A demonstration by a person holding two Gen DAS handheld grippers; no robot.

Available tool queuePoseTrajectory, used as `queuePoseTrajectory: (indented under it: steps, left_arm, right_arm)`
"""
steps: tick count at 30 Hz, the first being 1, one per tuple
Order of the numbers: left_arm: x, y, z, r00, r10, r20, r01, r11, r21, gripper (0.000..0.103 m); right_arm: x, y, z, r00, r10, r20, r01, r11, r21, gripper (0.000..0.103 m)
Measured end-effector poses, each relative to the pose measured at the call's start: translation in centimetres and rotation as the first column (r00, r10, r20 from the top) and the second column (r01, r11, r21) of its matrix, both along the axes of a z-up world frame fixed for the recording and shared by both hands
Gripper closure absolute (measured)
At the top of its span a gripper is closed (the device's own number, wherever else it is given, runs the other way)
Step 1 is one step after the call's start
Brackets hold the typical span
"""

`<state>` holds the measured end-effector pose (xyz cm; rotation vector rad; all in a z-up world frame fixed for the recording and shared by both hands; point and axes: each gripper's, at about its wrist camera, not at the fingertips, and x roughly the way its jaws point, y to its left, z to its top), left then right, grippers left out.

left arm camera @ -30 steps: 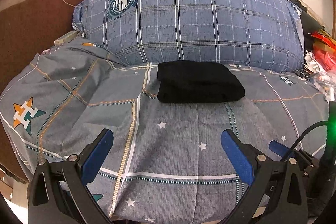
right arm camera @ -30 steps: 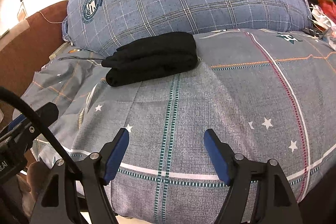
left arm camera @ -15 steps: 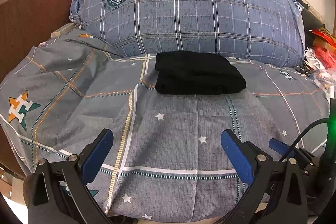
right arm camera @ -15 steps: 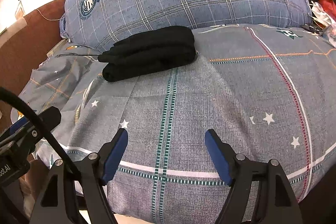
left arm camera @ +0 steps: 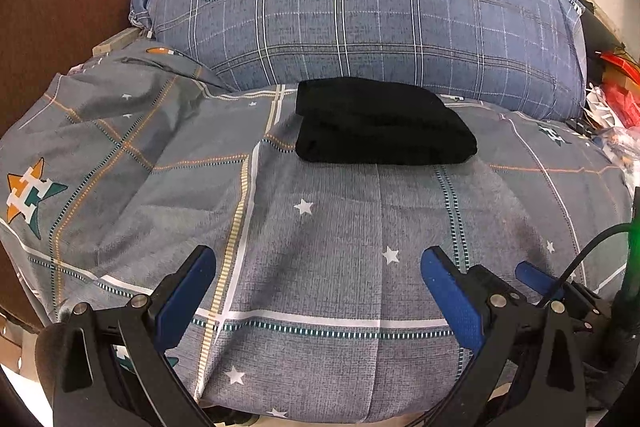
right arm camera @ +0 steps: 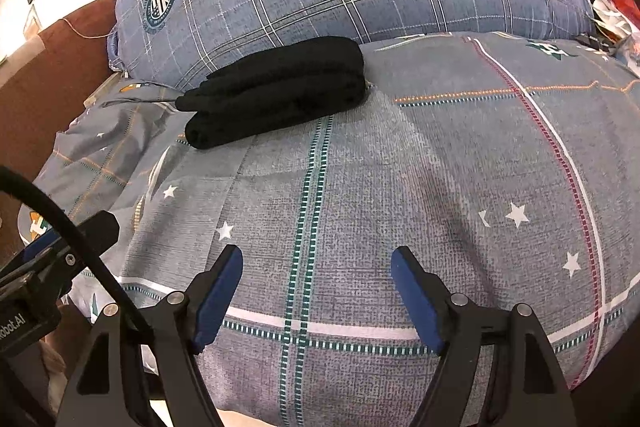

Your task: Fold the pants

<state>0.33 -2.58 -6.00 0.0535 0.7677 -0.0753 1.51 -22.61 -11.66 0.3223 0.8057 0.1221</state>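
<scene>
Pants [left arm camera: 380,125], black and folded into a thick compact bundle, sit on the grey star-print bedspread [left arm camera: 340,227] right up against the big blue plaid pillow [left arm camera: 360,7]. Wide bare bedspread lies between the bundle and both tools, and more of it runs off to the right toward the clutter at the bed's edge [left arm camera: 612,107]. On the left a brown headboard [left arm camera: 52,7] closes that side. The left gripper [left arm camera: 318,281] hangs low over the near edge with its blue pads [left arm camera: 188,291] spread wide, holding nothing; the right gripper [right arm camera: 316,287] is likewise splayed apart and empty, well short of the bundle. Compared with a second ago, both cameras have pulled back and the bundle sits farther off, untouched. A round crest badge [right arm camera: 162,1] marks the pillow, its lettering too small to read; "obot.AI" shows on the left tool's body [right arm camera: 16,327] in the right view.
</scene>
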Motion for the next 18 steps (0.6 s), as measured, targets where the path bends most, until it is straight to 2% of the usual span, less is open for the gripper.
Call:
queuePoseTrajectory:
  steps: [9, 15, 17, 18]
  left_arm:
    - [1.1, -0.2, -1.2, 0.999, -0.008, -0.039, 0.007, 1.000, -0.003, 0.001]
    - [4.7, 2.6, 0.3, 0.998, -0.017, -0.067, 0.007, 0.990, -0.140, 0.001]
    - [7.0, 3.8, 0.6, 0.994, -0.020, -0.109, -0.004, 0.976, -0.219, 0.001]
    - [8.7, 4.5, 0.7, 0.991, -0.028, -0.134, -0.011, 0.960, -0.278, 0.001]
  right_arm:
    - [0.1, -1.0, -0.2, 1.000, -0.024, 0.016, 0.024, 0.999, 0.039, 0.021]
    - [2.4, -3.6, 1.9, 0.998, -0.036, 0.044, 0.033, 0.996, 0.078, 0.021]
    - [4.3, -4.9, 2.8, 0.998, -0.036, 0.053, 0.031, 0.995, 0.095, 0.021]
    - [5.4, -5.5, 3.1, 0.998, -0.039, 0.058, 0.032, 0.994, 0.105, 0.021]
